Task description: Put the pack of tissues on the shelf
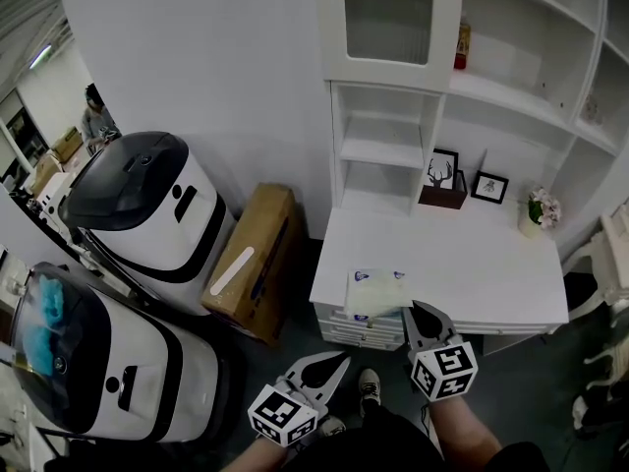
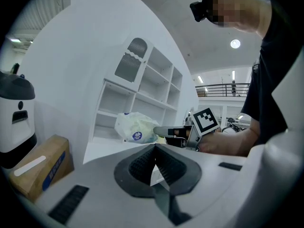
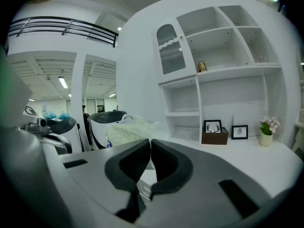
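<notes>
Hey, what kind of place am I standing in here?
Probably a robotics lab or test hall with a mock home corner: a white shelf unit with framed pictures stands beside large white-and-black machines, and a mezzanine railing shows beyond.

Tissue pack (image 1: 376,290) on desk (image 1: 472,264) front edge
</notes>
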The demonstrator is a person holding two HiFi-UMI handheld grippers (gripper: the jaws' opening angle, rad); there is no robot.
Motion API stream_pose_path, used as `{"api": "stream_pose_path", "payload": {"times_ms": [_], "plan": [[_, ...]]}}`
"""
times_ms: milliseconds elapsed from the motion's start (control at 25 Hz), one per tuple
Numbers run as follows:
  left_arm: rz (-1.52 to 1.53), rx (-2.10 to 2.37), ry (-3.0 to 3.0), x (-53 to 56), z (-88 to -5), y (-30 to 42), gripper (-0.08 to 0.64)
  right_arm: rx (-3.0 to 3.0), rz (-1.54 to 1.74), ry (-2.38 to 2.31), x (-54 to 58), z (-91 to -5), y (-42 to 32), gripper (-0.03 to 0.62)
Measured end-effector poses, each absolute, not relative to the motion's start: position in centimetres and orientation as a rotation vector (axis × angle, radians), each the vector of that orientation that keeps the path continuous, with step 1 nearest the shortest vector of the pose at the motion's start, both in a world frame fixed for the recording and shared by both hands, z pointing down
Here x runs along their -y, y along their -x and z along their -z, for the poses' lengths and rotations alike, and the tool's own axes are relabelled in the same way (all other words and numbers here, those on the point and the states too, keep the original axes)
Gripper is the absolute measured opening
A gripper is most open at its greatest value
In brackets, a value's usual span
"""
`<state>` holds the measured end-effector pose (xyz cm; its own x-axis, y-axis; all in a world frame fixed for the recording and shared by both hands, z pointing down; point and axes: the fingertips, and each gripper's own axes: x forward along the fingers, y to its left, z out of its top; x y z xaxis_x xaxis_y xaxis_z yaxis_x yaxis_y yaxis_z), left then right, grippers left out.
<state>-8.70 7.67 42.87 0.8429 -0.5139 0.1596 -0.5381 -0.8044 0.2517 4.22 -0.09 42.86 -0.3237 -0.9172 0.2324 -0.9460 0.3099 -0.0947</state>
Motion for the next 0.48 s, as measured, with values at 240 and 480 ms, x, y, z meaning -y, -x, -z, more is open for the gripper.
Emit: {"api": "stream_pose_path", "payload": {"times_ms": [240, 480], "plan": [[-0.135, 0.814, -2.722, -5.9, -43.2, 7.3, 0.005, 2.440, -0.333, -1.717, 2.2, -43.3, -5.3, 0.008], [-0.147, 0.822, -2.717, -4.0, -43.4, 6.0, 0.005, 2.449, -0.344, -1.696, 4.3, -43.8, -6.4, 0.008]]}}
